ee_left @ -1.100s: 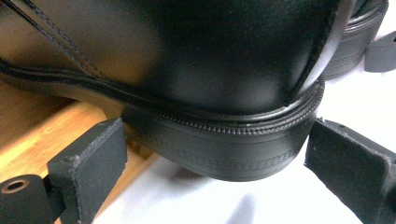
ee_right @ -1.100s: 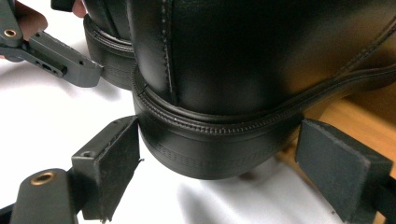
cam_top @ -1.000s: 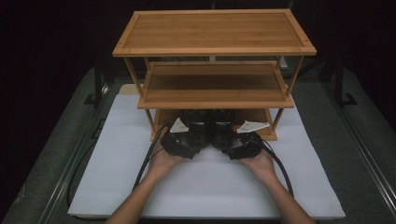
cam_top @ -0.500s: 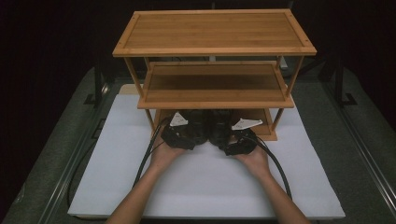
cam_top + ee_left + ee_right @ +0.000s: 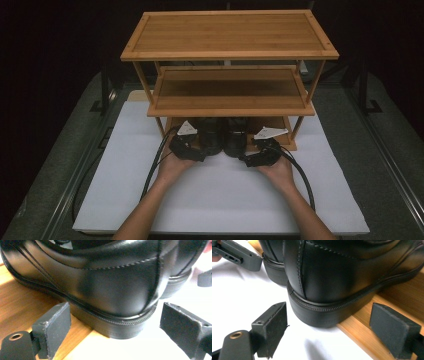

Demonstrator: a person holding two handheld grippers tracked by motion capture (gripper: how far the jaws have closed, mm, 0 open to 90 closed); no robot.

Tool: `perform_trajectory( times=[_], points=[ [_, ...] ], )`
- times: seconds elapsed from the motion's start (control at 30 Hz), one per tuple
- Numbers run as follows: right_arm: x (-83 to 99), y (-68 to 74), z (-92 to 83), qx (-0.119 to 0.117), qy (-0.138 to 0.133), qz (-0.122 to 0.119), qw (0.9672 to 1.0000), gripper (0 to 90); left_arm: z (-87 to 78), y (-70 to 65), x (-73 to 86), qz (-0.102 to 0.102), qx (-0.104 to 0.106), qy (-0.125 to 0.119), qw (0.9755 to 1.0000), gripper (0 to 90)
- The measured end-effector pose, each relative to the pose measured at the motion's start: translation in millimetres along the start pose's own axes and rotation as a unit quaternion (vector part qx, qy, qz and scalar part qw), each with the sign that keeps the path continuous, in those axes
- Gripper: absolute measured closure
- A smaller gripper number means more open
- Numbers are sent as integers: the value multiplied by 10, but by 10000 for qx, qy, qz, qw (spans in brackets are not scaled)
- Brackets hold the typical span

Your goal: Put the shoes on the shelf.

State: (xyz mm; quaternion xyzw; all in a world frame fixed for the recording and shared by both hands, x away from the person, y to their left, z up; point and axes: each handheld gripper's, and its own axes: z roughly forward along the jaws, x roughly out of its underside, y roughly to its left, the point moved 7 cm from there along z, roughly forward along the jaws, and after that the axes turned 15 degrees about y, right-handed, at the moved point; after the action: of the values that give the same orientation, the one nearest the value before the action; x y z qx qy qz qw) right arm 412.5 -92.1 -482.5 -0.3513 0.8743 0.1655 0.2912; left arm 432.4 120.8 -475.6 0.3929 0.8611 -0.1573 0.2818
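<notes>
From the high view, the two black shoes sit side by side on the bottom shelf (image 5: pixel 280 131) of the bamboo rack (image 5: pixel 227 35), heels poking out toward the person, with the left tongs (image 5: pixel 200 145) at the left shoe (image 5: pixel 209 135) and the right tongs (image 5: pixel 245 150) at the right shoe (image 5: pixel 235 137); the middle shelf (image 5: pixel 227 92) hangs low overhead, so any lift looks tight, while the white mat (image 5: pixel 225 200) on the bench (image 5: pixel 60 165) offers plenty of open room to draw back into. Over to the left gripper view: the left tongs (image 5: pixel 110 327) stand spread either side of the left shoe's (image 5: pixel 112 285) heel, pads clear of the leather, the heel block jutting past the shelf edge (image 5: pixel 25 307). Polished leather looks slippery (the stiff heel counter is likely the firmest hold), and the shoe probably has some heft. In the right gripper view, the right tongs (image 5: pixel 332 330) are likewise spread, not pinching, straddling the right shoe's (image 5: pixel 342 277) heel, half over the shelf lip (image 5: pixel 372 337).
</notes>
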Motion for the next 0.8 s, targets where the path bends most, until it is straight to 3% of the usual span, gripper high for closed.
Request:
perform_trajectory(
  times=[0.13, 0.37, 0.43, 0.53, 0.8],
  points=[
    [21, -1, -60, -31, -12, 28, 10000, 130, -47, -29, 18, 9, 22, 17, 10000, 76],
    [115, -74, -273, 178, 45, 235, 9996, 85, -199, -7, 122, -20, 39, 52, 10000, 26],
    [161, -101, -323, 307, 57, 231, 9992, 76, -246, 0, 145, -32, 11, 54, 10000, 19],
    [249, -129, -383, 298, 58, 336, 9990, 28, -306, 2, 182, -31, -24, 80, 10000, 18],
    [493, -155, -606, 361, 70, 466, 9982, 25, -519, -60, 343, 23, -29, 88, 10000, 18]
  ],
)
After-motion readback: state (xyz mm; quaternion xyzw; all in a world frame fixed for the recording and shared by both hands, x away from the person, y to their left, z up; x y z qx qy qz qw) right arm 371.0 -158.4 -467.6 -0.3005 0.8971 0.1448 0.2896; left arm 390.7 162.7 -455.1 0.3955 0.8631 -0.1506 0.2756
